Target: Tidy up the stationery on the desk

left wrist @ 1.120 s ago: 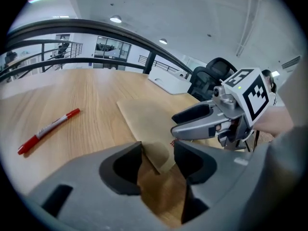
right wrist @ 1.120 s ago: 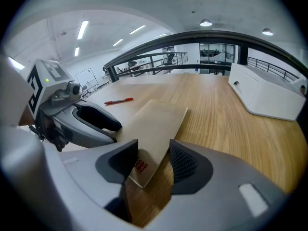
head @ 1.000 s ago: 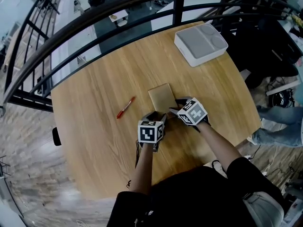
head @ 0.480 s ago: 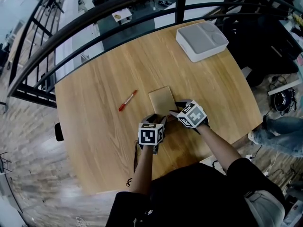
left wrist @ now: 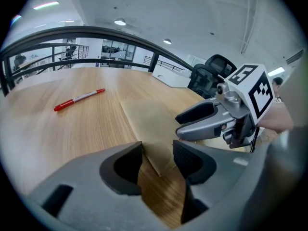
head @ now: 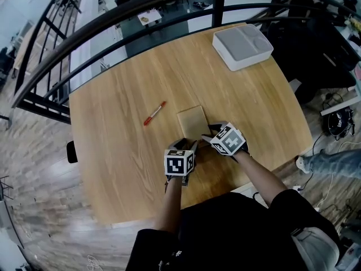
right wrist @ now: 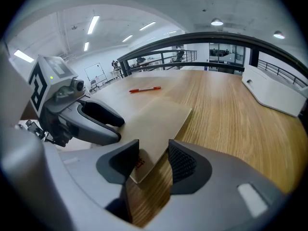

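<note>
**Both grippers at the near corners of the notebook, neither one closed**

I have the left gripper [left wrist: 158, 154] low over the desk [head: 124, 145], its jaws apart. The near left corner of the brown notebook [head: 192, 121] sits in the gap between them. The corner lies against the left jaw, while bare wood shows between it and the right jaw, so I am straddling the cover rather than pinching it.

The right gripper [right wrist: 153, 156] is in the same posture, just to the right of the left one. Its jaws are spread, with the notebook's near right corner lying between them. From here I can see the thickness of the pages and a bit of red print on the corner's edge, too small to read. The two grippers sit close side by side and angle inward toward each other, each looking at the other's jaws across the cover.

The notebook lies flat on the wood and stretches away ahead of both grippers. A red pen [head: 154, 113] lies ahead and to the left of the left gripper, apart from the notebook. Far ahead and to the right of the right gripper, a white tray [head: 240, 62] sits near the desk's far edge. A dark railing [head: 113, 18] curves past behind it.
</note>
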A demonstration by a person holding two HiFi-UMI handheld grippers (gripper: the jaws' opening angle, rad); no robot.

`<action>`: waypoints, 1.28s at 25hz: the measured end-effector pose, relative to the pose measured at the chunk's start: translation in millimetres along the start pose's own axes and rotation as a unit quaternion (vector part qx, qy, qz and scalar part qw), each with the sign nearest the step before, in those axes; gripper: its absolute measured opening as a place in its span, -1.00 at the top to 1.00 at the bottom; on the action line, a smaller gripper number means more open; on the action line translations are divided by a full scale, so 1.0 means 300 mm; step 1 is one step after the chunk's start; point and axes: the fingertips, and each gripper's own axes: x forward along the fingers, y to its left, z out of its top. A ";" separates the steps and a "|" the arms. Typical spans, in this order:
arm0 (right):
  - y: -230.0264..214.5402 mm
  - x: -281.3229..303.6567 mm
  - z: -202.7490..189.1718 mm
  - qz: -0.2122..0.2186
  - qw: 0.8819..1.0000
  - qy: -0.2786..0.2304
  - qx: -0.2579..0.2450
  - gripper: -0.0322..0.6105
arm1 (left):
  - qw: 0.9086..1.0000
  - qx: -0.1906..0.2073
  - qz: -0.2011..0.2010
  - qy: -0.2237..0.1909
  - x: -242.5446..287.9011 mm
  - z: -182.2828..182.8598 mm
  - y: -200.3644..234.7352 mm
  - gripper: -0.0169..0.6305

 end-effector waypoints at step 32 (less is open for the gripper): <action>0.228 -0.034 -0.130 0.032 0.998 0.019 -0.049 0.28 | 1.000 0.004 0.026 0.003 -0.147 -0.210 -0.044 0.34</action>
